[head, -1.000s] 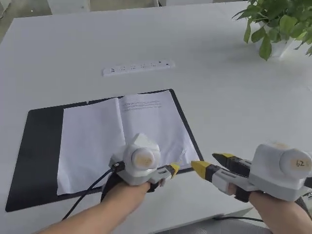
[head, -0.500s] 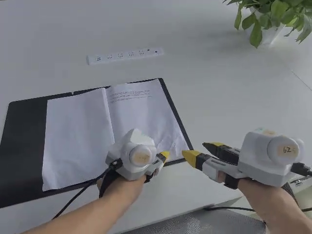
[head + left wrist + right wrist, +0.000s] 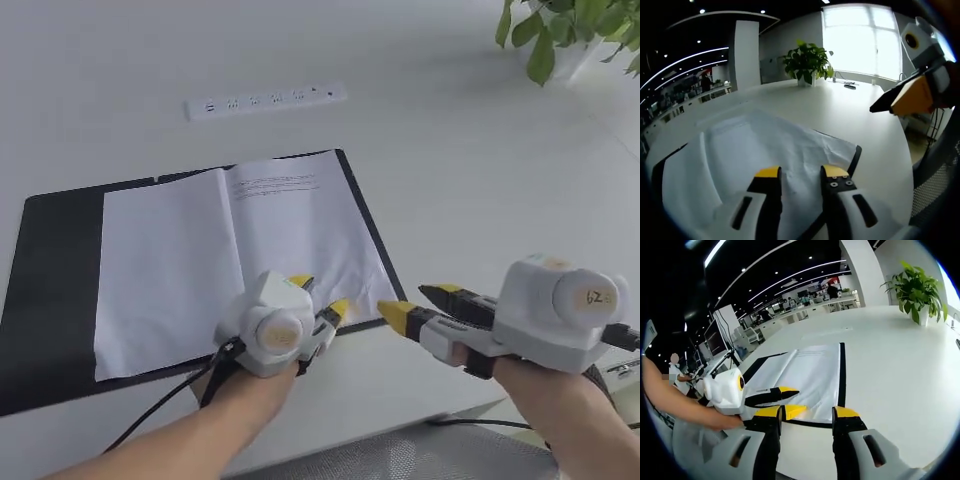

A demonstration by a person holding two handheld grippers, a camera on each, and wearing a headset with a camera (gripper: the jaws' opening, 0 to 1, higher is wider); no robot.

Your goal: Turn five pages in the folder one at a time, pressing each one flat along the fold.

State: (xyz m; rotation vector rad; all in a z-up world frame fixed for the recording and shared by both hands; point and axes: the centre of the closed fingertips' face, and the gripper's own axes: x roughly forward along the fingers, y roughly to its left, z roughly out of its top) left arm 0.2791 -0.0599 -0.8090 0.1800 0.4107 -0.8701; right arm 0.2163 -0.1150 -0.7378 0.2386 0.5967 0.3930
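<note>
Folder open | left gripper spread over its near-right corner | right gripper spread, just beside folder | near edge partly hidden

Bare table separates folder from power strip.

Head view steeply down on the folder; both gripper views low, close, same right page.

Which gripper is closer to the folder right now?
Left. The left gripper is over the folder's near right corner; the right gripper hangs over bare table just past that edge.
</note>
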